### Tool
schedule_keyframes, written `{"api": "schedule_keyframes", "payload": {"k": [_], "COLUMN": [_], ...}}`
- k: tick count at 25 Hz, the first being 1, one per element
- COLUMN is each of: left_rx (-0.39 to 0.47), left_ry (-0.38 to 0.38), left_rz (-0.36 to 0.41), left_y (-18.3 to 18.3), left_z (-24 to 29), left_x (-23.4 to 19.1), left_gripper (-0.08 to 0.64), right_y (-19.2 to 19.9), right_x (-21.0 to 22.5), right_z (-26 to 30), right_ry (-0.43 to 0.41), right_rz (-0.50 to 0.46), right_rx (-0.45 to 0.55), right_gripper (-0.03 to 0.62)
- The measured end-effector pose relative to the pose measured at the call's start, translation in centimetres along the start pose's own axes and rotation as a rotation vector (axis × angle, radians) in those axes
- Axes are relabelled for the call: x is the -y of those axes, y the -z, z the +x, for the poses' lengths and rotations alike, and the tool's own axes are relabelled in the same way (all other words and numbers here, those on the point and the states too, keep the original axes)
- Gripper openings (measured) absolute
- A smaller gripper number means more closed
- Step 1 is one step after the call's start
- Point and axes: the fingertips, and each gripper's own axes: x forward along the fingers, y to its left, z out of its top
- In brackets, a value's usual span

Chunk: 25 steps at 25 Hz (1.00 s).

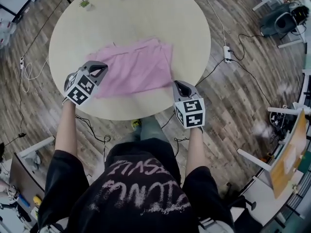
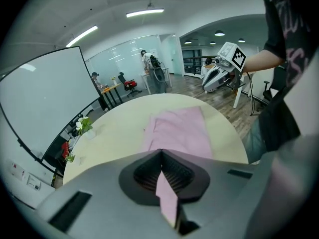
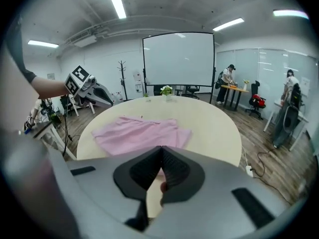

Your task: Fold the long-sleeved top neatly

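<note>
**Head view.** Pink long-sleeved top (image 1: 133,67) lies spread, partly folded, at centre of round pale surface (image 1: 160,18). Left gripper (image 1: 98,70) sits at the top's lower-left edge, w/ the cloth running up to its tip. Right gripper (image 1: 178,85) sits at the top's lower-right corner, near the surface's lower rim. Two small plants (image 1: 85,4) stand at upper left of the surface, well apart from the top.

**Left gripper view.** Jaws clenched on the top: a strip of pink cloth (image 2: 167,195) hangs between them at lower centre. Rest of the top (image 2: 179,128) lies on the surface (image 2: 114,128) beyond. Right gripper (image 2: 219,76) shows at upper right, plant (image 2: 83,125) at left.

**Right gripper view.** Jaws pressed together; a sliver of pink at the pads (image 3: 160,172) indicates the top's edge is pinched. Top (image 3: 139,132) lies mid-frame on the surface (image 3: 214,118). Left gripper (image 3: 82,86) at upper left; plant (image 3: 166,89) at far rim, below a white screen (image 3: 178,59).
</note>
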Motion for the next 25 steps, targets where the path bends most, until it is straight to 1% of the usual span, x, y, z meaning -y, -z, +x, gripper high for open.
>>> {"api": "schedule_keyframes", "payload": {"k": [4, 8, 17, 20, 25], "left_rx": [0.022, 0.091, 0.116, 0.112, 0.043], "left_ry": [0.028, 0.030, 0.056, 0.070, 0.142], "left_rz": [0.028, 0.025, 0.075, 0.125, 0.273], "left_y": [-1.8, -5.3, -12.6, -14.4, -15.9], "left_z": [0.0, 0.0, 2.2, 2.9, 5.1], "left_x": [0.0, -1.0, -1.9, -2.3, -2.6], "left_gripper": [0.012, 0.012, 0.012, 0.012, 0.012], "right_y": [0.7, 0.4, 0.4, 0.3, 0.1], "right_x": [0.2, 1.5, 3.8, 4.7, 5.4], "right_z": [-0.2, -0.1, 0.9, 1.1, 1.2], "right_ry": [-0.007, -0.020, -0.053, -0.041, -0.028], "right_rz": [0.054, 0.071, 0.126, 0.156, 0.232], "right_rx": [0.015, 0.038, 0.070, 0.073, 0.088], "right_gripper": [0.006, 0.006, 0.006, 0.006, 0.006]}}
